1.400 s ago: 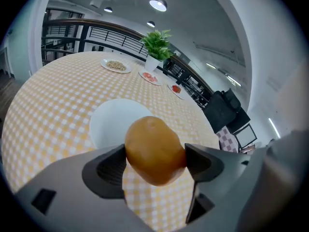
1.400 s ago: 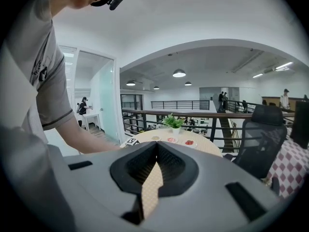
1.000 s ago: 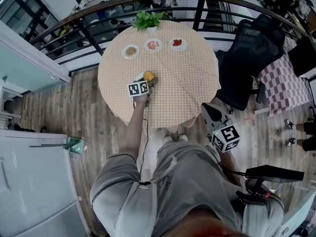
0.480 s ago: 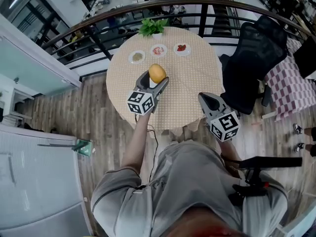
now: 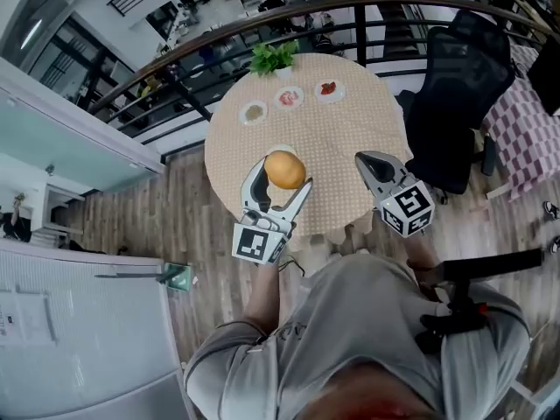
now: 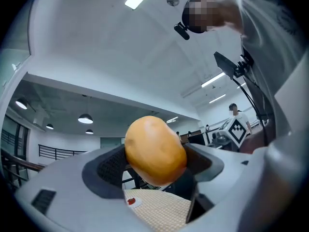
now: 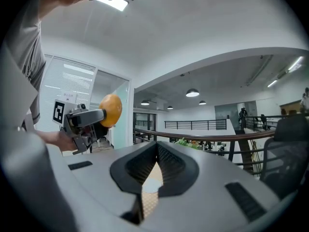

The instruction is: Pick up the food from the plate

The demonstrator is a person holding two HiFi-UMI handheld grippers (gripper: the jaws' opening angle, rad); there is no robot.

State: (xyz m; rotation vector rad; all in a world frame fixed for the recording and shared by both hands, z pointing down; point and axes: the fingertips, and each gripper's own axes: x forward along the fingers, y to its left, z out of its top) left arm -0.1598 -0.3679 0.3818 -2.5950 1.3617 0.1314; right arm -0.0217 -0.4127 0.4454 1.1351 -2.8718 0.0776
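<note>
The left gripper [image 5: 282, 183] has its fingers [image 6: 112, 167] pinching the food [image 5: 284, 168], a smooth, rounded orange-yellow piece. It is held up in the air above the near edge of the round tabletop [image 5: 350, 134], well clear of the three small plates [image 5: 290, 97] lined up on the far side by the green plant [image 5: 273, 57]. In the left gripper view the food [image 6: 155, 150] sits between the two ribbed pads with much of its bulk bulging above them, so the hold looks like a grip round its lower half, not its middle. The pick itself seems done, and what matters now is carrying it safely. Hold the squeeze even, since a rounded skin can pop out upward if pressed harder. Avoid tilting the fingers further, and move slowly with no jerks. The right gripper [image 5: 363, 158] hangs beside the tabletop with its fingers pressed together on nothing [image 7: 157, 149]; it could come under the food as a guard.
</note>
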